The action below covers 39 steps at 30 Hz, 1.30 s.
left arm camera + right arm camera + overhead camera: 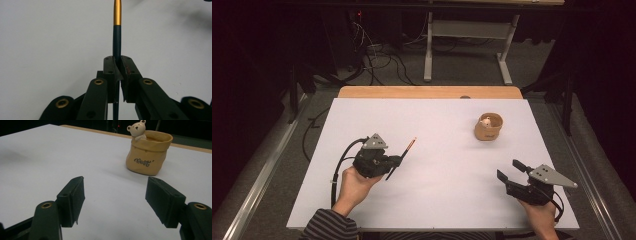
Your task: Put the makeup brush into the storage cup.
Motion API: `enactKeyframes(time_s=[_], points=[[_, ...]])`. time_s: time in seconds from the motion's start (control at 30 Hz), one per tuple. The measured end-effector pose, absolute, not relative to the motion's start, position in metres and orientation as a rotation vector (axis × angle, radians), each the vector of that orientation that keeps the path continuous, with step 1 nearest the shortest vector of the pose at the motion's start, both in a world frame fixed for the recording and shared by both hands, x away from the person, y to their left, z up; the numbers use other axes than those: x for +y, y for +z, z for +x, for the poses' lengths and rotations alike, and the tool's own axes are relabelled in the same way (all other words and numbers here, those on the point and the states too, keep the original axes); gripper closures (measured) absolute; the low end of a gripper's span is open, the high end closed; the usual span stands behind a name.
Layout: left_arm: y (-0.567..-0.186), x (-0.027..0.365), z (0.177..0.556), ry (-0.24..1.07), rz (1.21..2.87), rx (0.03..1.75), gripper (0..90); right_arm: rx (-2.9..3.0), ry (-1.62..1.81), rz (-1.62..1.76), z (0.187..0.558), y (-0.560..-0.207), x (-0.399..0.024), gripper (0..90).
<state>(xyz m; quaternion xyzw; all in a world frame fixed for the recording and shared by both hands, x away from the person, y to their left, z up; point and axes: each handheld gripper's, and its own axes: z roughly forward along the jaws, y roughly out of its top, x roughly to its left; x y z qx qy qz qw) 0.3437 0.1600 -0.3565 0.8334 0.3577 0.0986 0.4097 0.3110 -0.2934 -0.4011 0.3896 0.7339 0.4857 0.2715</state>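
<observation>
A thin dark pen [403,156] with a gold upper section and a red tip is clamped in my left gripper [395,161], low over the left half of the white table. In the left gripper view the pen [117,37] runs straight up from between the pressed pads of that gripper [117,65]. A tan sack-shaped holder [488,127] with a small bear figure on its rim stands upright at the right rear. My right gripper [510,170] rests near the front right, open and holding nothing. In the right gripper view the holder [147,153] stands beyond the spread jaws of the right gripper [116,200].
The white tabletop [437,175] has a wooden strip [429,92] along its far edge. Behind it stand a desk frame [467,45] and loose cables [377,60] on the floor. A striped sleeve [329,227] enters at the bottom left.
</observation>
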Motion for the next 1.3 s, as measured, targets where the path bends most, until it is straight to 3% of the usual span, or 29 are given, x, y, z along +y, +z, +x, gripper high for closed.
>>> enactKeyframes(time_s=[1.3], points=[[-0.361, 0.118, 0.317, 0.256, 2.046, 0.729, 83.6, 1.957, 1.319, 1.050, 0.309, -0.400, -0.293, 34.6]])
